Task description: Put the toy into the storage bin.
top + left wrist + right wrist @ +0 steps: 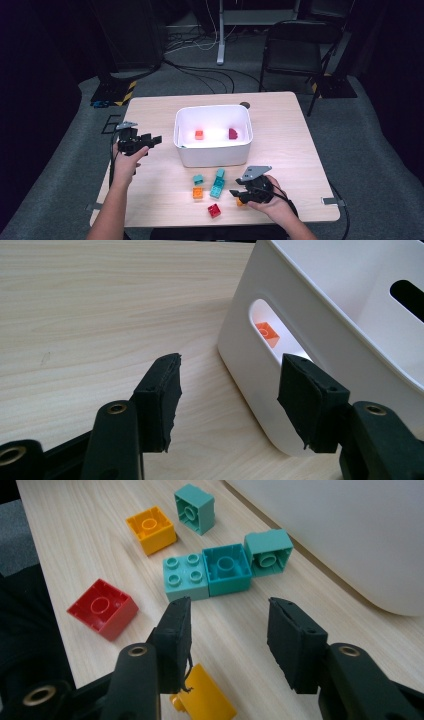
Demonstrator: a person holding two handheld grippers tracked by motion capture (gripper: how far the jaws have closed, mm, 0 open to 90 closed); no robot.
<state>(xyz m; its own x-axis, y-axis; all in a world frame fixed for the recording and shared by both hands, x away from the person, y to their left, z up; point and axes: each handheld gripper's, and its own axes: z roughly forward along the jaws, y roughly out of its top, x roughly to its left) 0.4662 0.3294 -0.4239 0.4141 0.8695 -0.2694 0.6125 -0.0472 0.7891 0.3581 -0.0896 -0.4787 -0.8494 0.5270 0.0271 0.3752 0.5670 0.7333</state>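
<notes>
A white bin stands mid-table, with an orange brick and a dark red piece inside. My left gripper hovers open beside the bin's left wall; the orange brick shows through the handle slot, and nothing lies between the jaws. In front of the bin my right gripper is low over the table, open. A yellow-orange brick lies under its left jaw. Ahead of it lie three teal bricks in a row, a red brick, an orange brick and another teal brick.
The loose bricks sit close to the table's near edge, between the person's forearms. A black folding chair and floor cables stand beyond the table's far side. Bare wood lies to the right of the bin.
</notes>
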